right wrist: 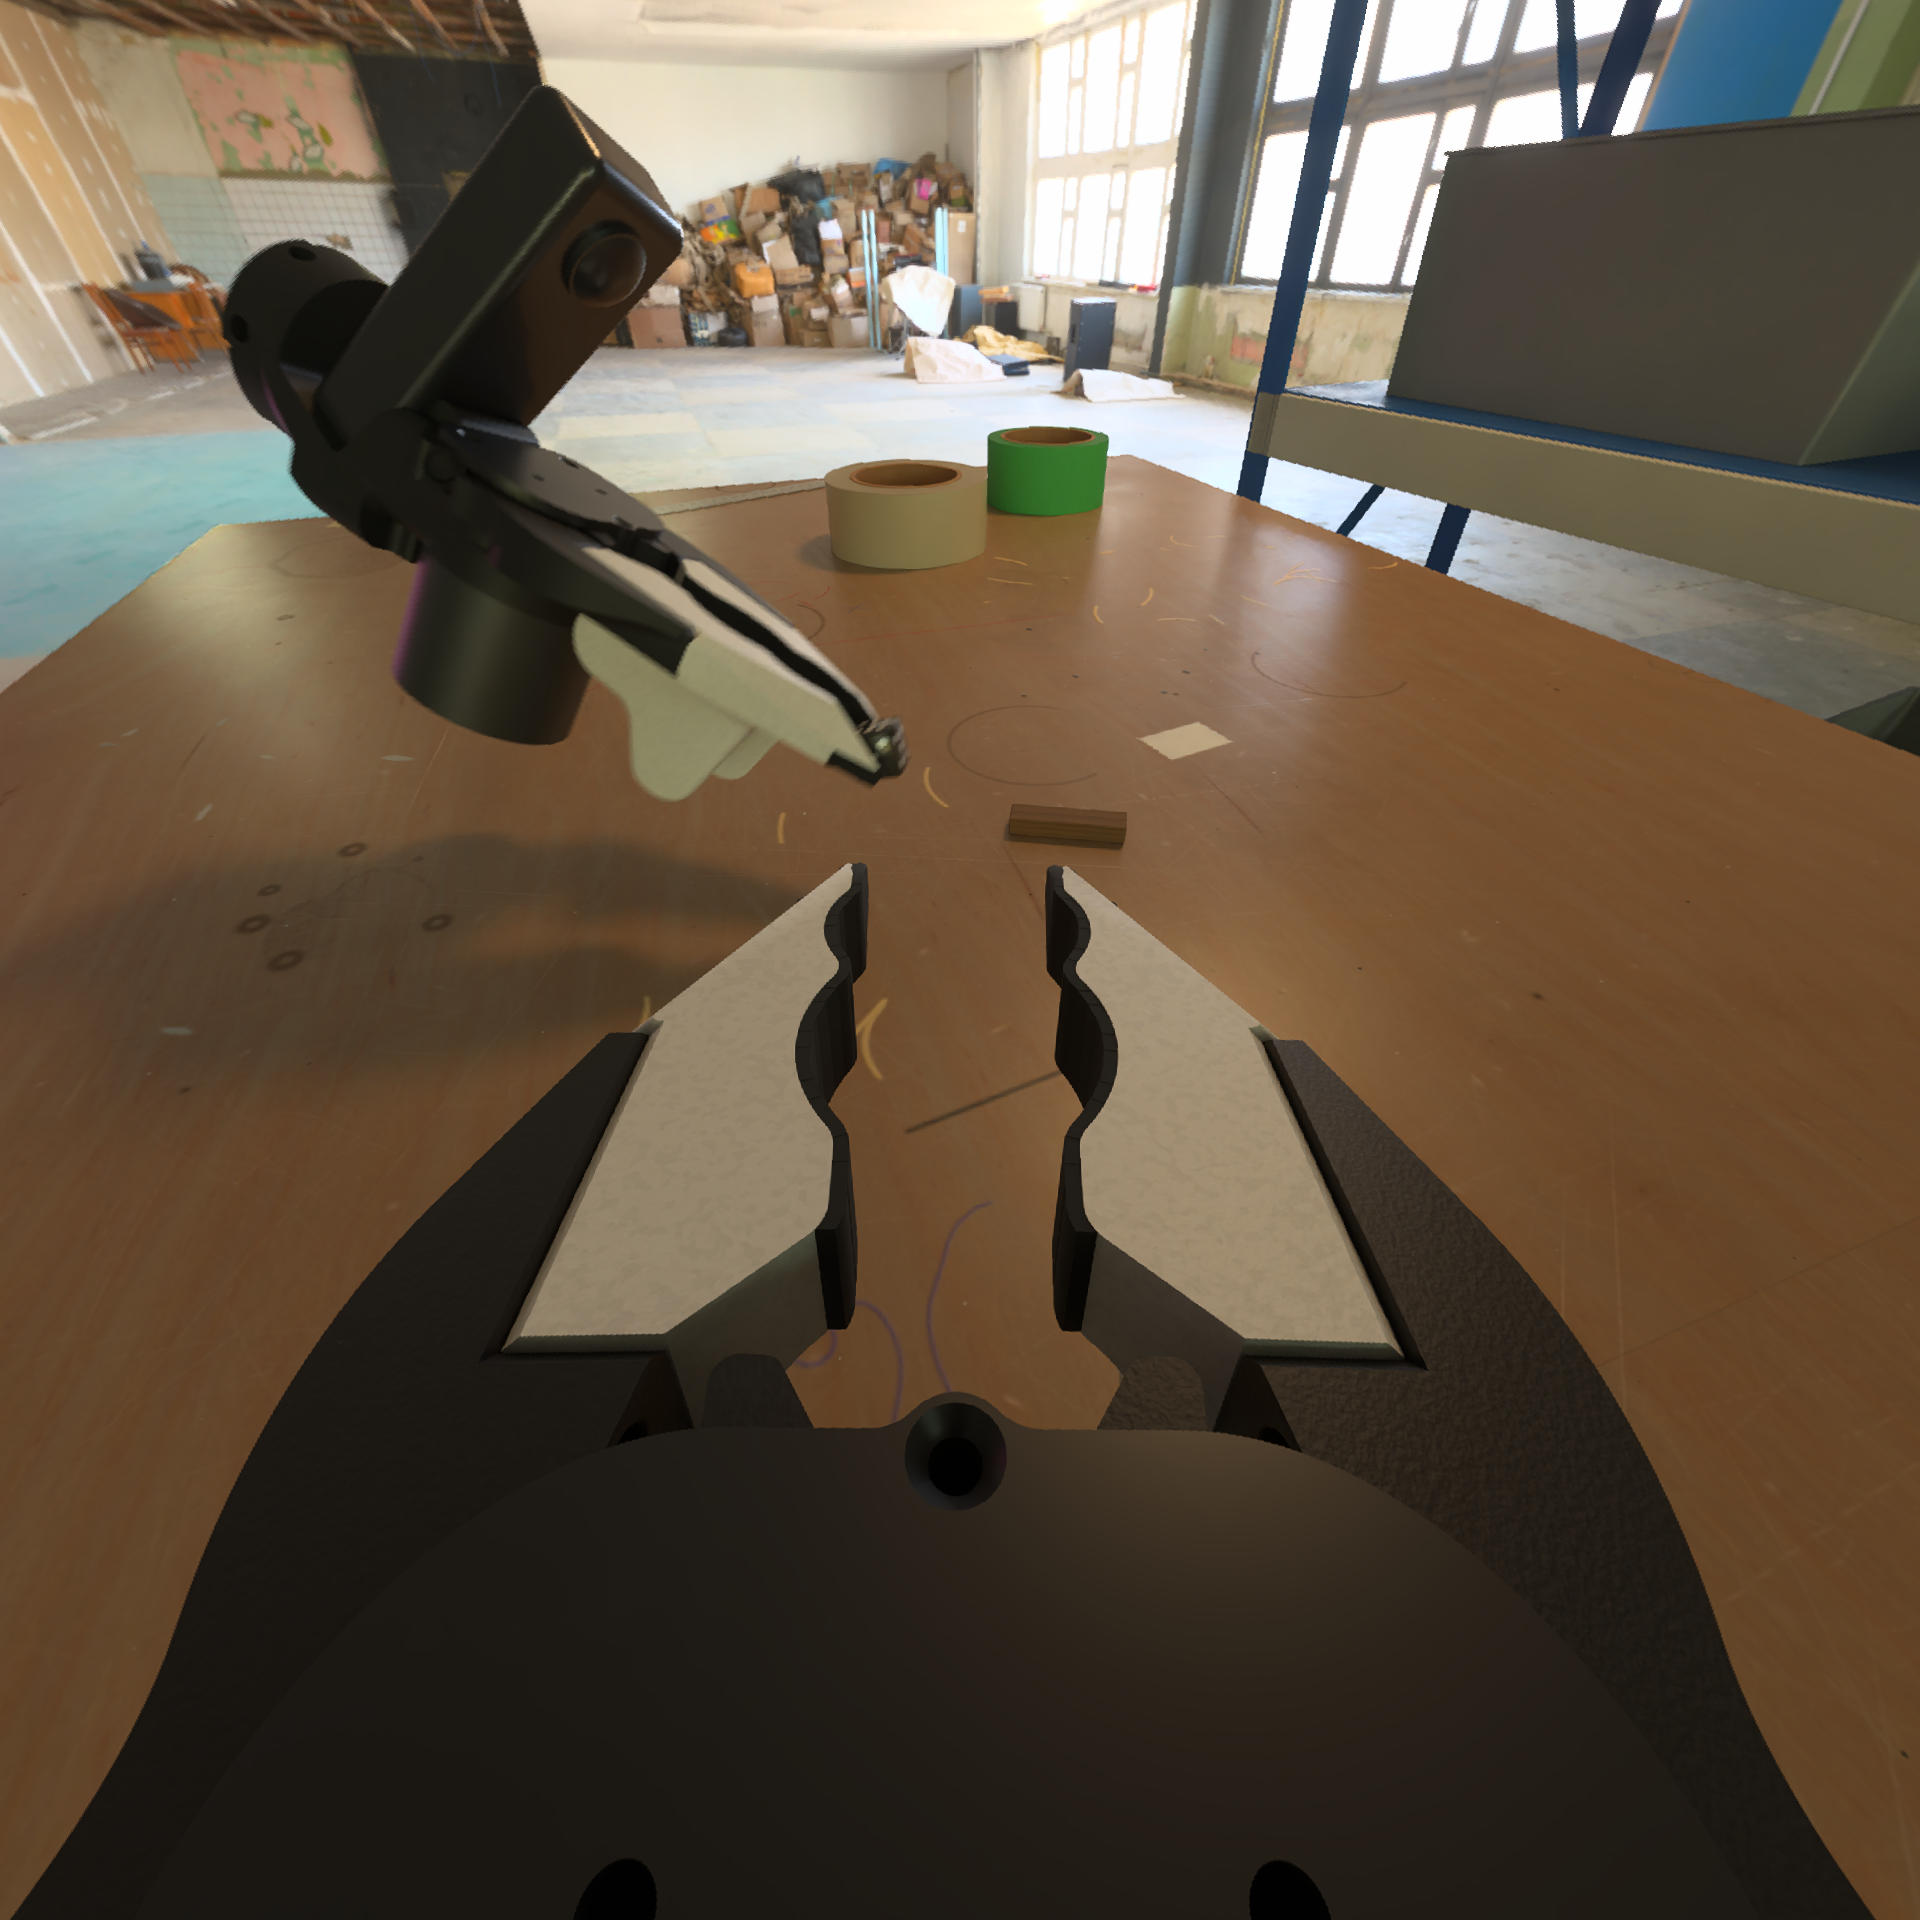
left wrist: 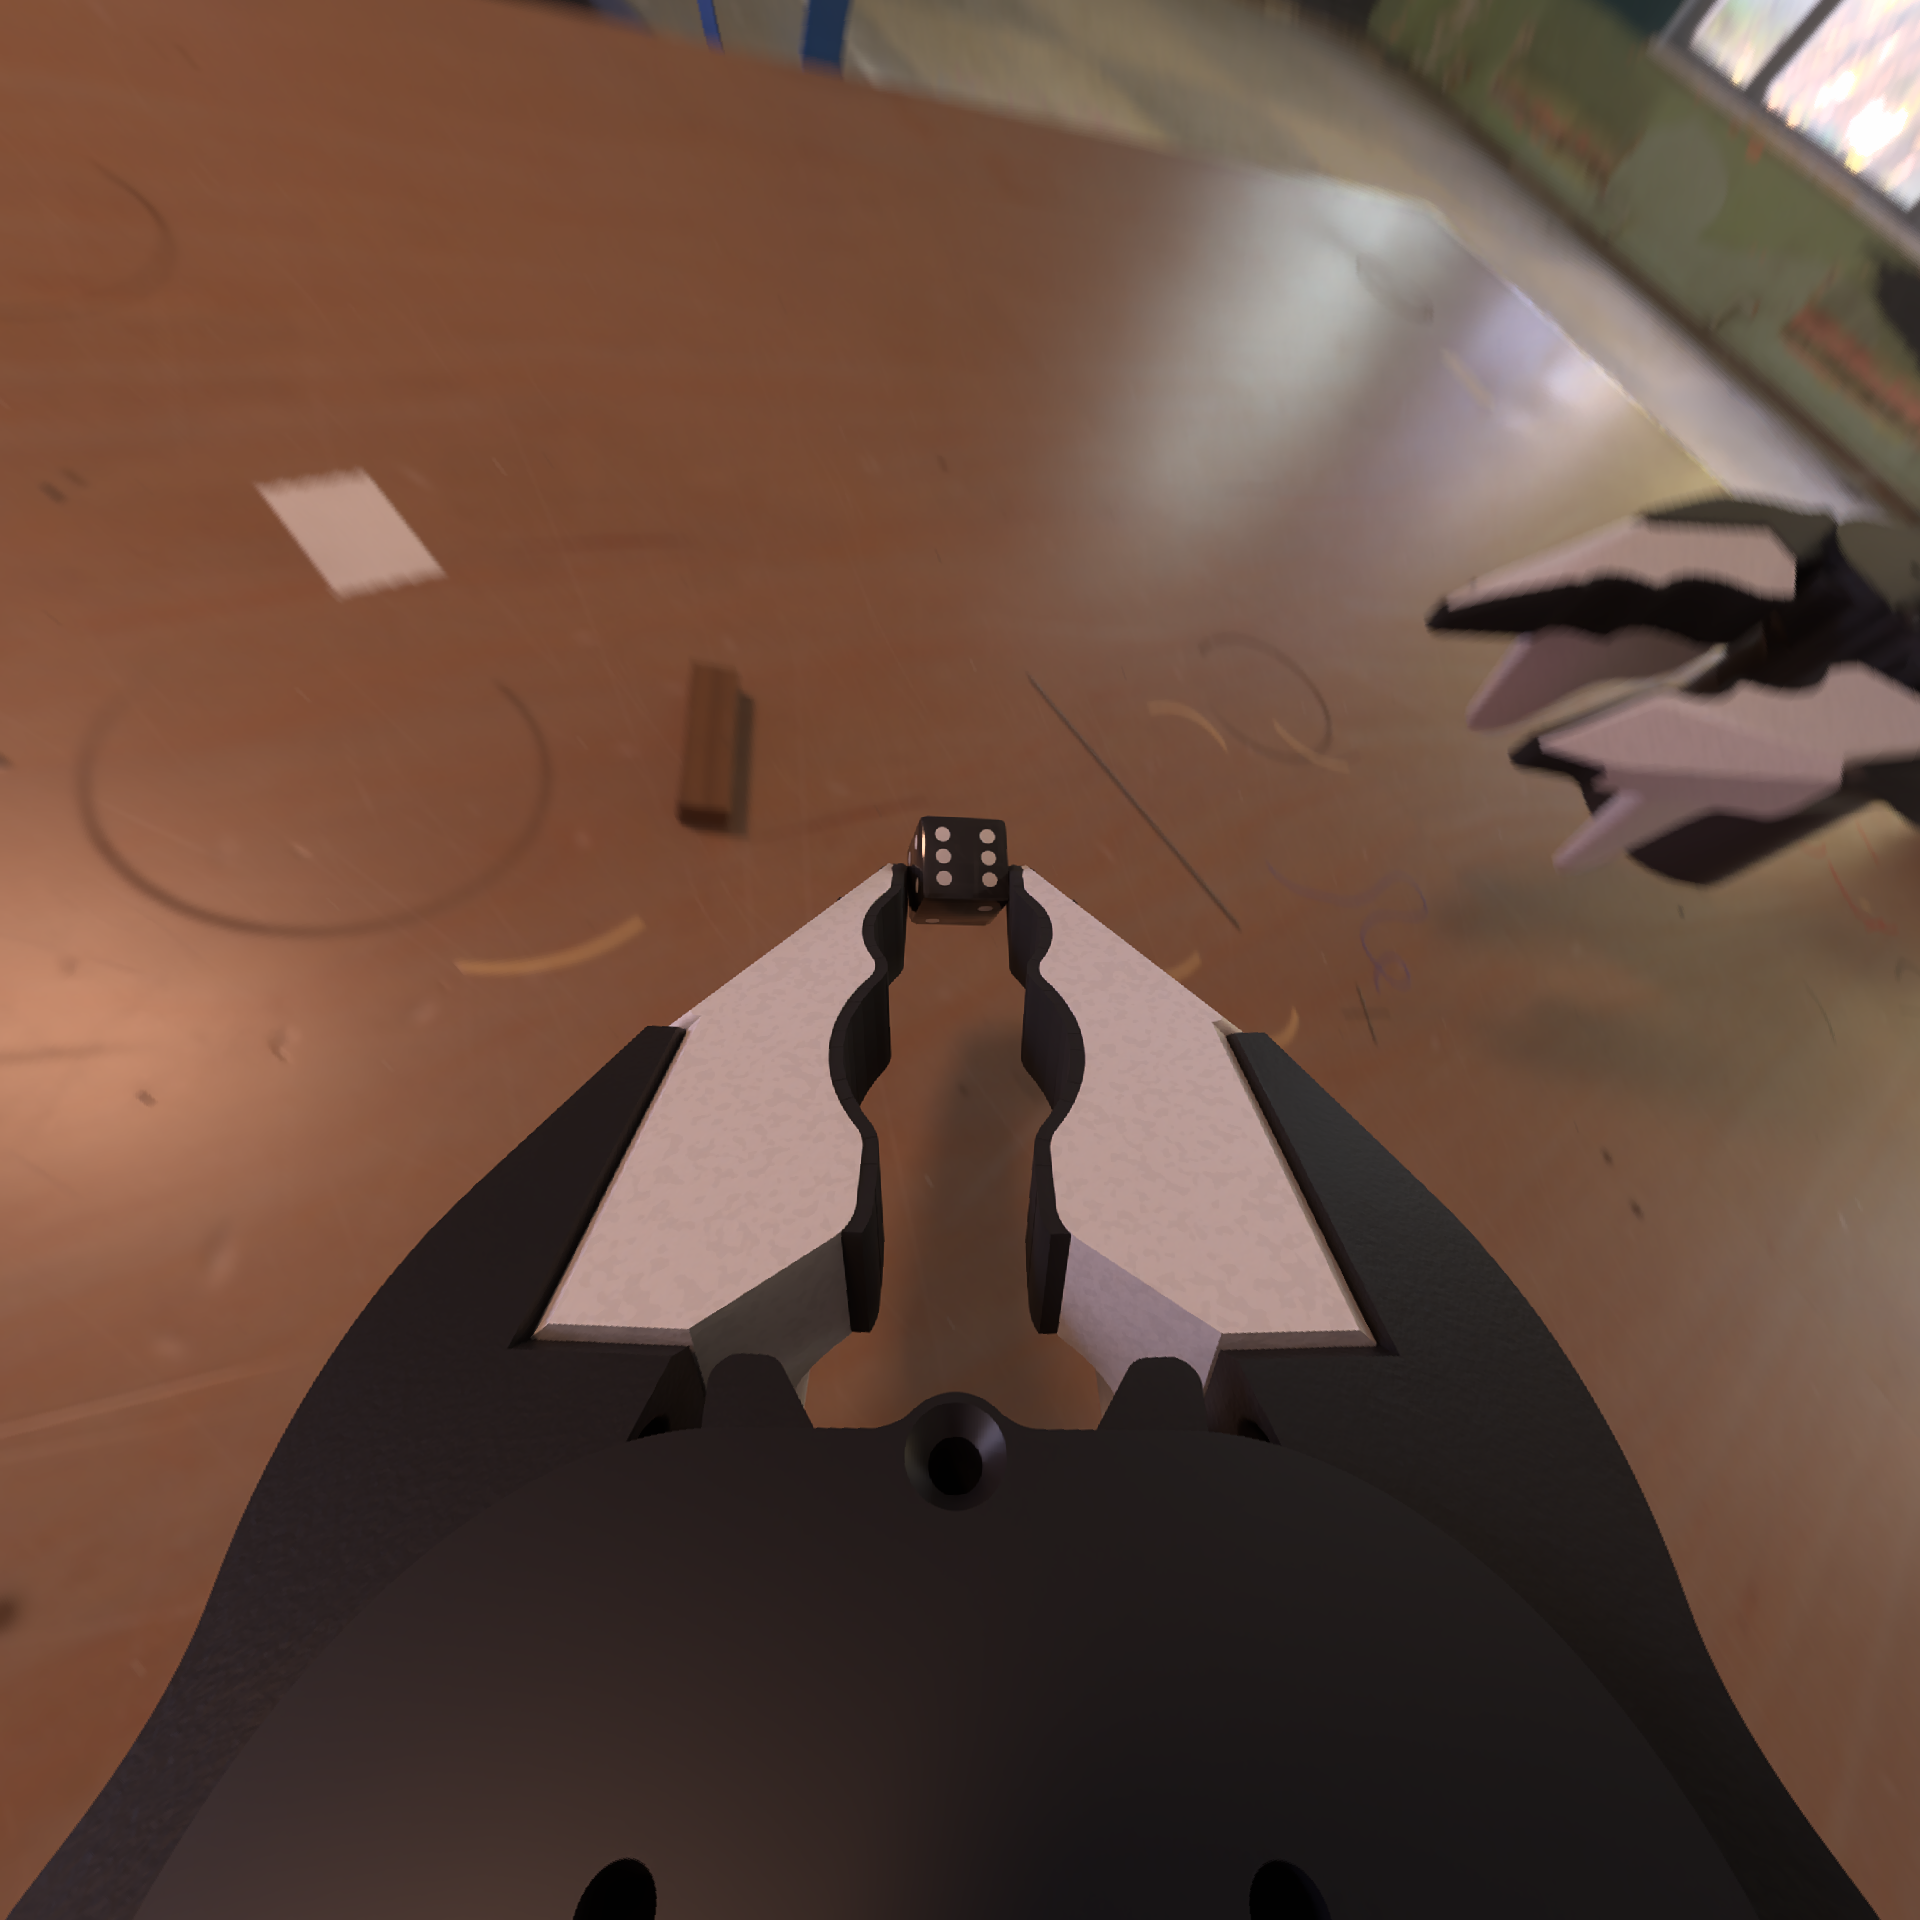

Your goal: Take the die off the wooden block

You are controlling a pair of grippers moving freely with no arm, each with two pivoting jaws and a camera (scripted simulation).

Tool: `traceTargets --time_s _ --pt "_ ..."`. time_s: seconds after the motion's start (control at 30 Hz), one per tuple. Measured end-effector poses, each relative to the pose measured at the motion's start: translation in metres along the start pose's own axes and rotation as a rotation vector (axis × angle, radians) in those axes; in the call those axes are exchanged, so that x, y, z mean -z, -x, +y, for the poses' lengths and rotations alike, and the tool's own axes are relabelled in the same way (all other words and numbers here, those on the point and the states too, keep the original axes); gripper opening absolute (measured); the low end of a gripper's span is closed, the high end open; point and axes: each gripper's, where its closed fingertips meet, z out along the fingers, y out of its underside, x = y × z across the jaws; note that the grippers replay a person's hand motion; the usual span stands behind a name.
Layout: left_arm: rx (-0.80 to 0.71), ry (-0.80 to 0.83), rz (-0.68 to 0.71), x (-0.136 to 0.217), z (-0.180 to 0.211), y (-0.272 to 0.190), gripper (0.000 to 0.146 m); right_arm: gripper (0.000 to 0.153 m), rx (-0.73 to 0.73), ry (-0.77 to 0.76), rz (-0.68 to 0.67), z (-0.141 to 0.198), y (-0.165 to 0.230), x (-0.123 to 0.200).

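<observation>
My left gripper (left wrist: 958, 883) is shut on a small black die (left wrist: 960, 869) with white pips, pinched at the fingertips and held above the table. The die also shows in the right wrist view (right wrist: 889, 746), at the tip of the left gripper (right wrist: 878, 750), in the air. The wooden block (left wrist: 713, 748) lies flat on the brown table, to the left of and beyond the die, with nothing on it. It also shows in the right wrist view (right wrist: 1067, 825). My right gripper (right wrist: 956, 883) is open and empty, low over the table; it shows at the right in the left wrist view (left wrist: 1496, 707).
A beige tape roll (right wrist: 906, 513) and a green tape roll (right wrist: 1046, 470) stand at the far side of the table (right wrist: 1455, 935). A white patch (right wrist: 1184, 740) lies flat beyond the block. A blue-framed shelf with a grey box (right wrist: 1662, 301) stands at the right.
</observation>
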Motion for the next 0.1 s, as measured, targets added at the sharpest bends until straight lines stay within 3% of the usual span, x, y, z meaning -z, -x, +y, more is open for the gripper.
traceTargets --time_s 0.1 --pt "-0.025 0.125 0.010 0.002 0.025 -0.013 0.019 0.034 0.005 0.004 0.002 0.000 0.000 0.000"
